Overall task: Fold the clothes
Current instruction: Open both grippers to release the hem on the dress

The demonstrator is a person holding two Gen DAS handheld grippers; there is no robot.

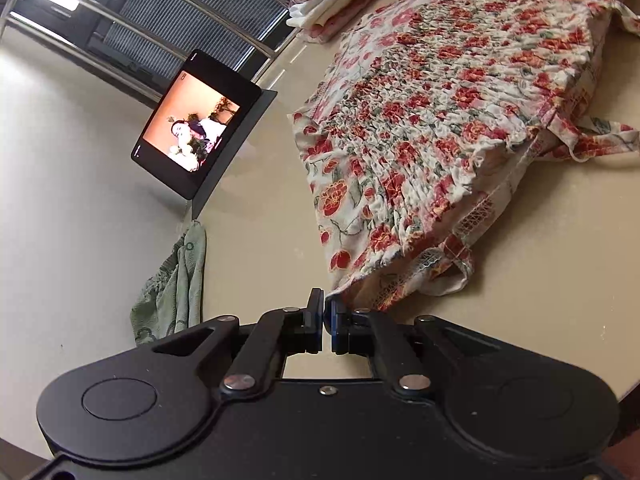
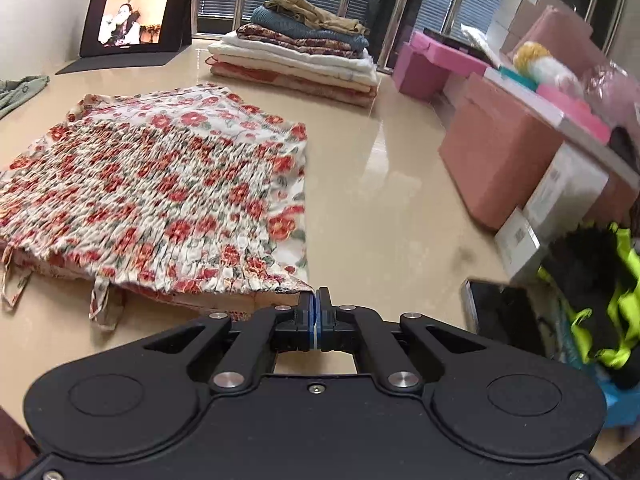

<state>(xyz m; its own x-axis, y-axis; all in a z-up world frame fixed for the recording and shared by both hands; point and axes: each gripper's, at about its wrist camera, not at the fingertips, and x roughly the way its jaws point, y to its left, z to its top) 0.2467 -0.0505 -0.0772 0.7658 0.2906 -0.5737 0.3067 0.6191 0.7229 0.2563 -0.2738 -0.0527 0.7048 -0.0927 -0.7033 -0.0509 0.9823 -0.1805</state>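
a: the right wrist view alone shows pink boxes [image 2: 500, 168]; the cream floral smocked garment [image 2: 160, 184] lies folded on the beige table [image 2: 380, 200].

b: its strapped edge faces both grippers. left gripper [image 1: 325, 312] and right gripper [image 2: 316, 308] each look pinched shut on a near corner.

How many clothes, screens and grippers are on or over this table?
Floral garment being folded: 1
Stack of folded clothes: 1
Green cloth at the table edge: 1
Tablet: 1
Grippers, left gripper and right gripper: 2
Total: 6
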